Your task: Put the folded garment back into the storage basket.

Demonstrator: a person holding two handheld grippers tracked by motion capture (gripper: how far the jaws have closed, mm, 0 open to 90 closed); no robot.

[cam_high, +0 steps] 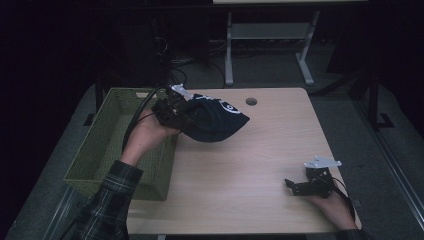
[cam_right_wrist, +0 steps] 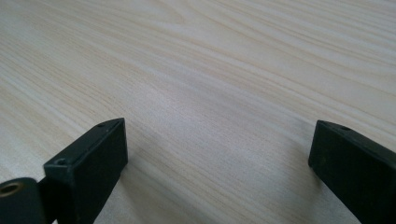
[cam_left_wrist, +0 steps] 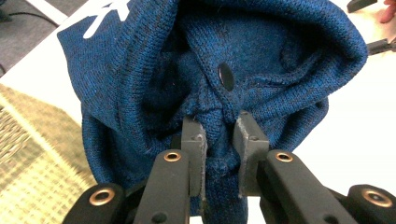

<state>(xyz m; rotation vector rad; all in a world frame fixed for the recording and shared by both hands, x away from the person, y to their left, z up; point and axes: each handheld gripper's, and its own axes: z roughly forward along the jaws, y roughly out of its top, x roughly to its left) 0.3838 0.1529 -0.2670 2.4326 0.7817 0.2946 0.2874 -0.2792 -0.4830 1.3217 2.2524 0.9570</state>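
Left gripper (cam_left_wrist: 219, 140) had its fingers (cam_left_wrist: 194, 140) clenched on a fold of the blue knit garment (cam_left_wrist: 261, 56), held raised over the worktop (cam_high: 260, 150) just beside the green woven basket (cam_high: 107, 140). The left gripper view showed knit texture and a dark button (cam_left_wrist: 226, 76); the high view showed white lettering, with the garment bunched and its long axis running right, away from the basket. Basket contents couldn't be made out. Right gripper (cam_right_wrist: 219, 154) fingers were spread wide, nothing between them, low over bare wood at the near right corner.
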